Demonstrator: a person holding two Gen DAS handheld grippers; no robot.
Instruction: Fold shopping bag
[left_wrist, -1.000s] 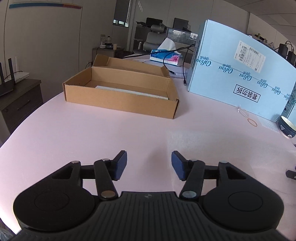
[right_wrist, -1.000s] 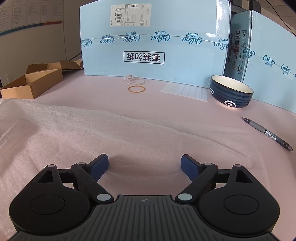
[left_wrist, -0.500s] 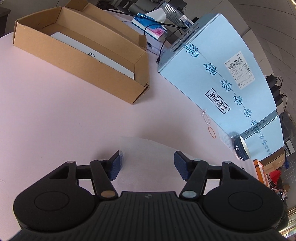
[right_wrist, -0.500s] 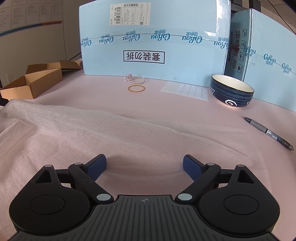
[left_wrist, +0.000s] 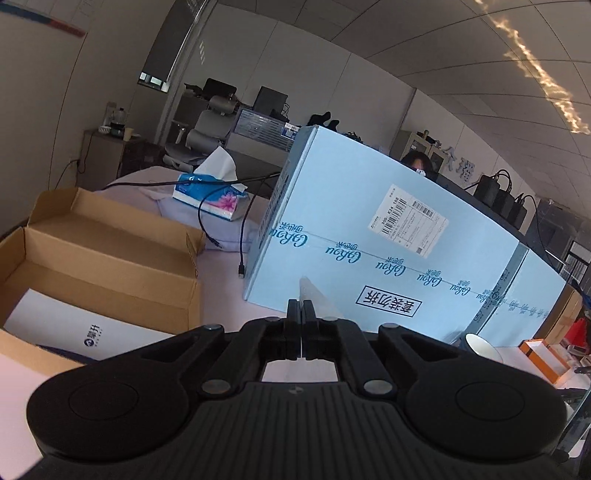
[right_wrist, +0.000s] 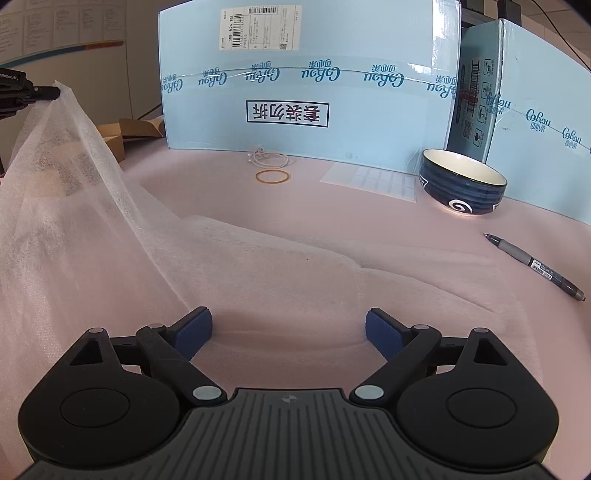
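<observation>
Fingers of the left gripper (left_wrist: 301, 325) were pressed together on a corner of the translucent white shopping bag (right_wrist: 110, 236), a thin sliver of which stood up just past their tips. Seen from the right wrist, that corner hung raised at far left, and the sheet sloped down from it to lie flat under and ahead of the right gripper (right_wrist: 288, 328), whose blue pads (right_wrist: 194, 330) stood wide apart with nothing clamped, the bag's surface between them. Beyond the right fingers lay a pink table (right_wrist: 332, 206) with a rubber band (right_wrist: 272, 176), a dark blue bowl (right_wrist: 461, 184), a pen (right_wrist: 535, 264) and light-blue cartons (right_wrist: 310, 74). An open cardboard box (left_wrist: 92, 266) sat left of the left fingers, in an office room.
</observation>
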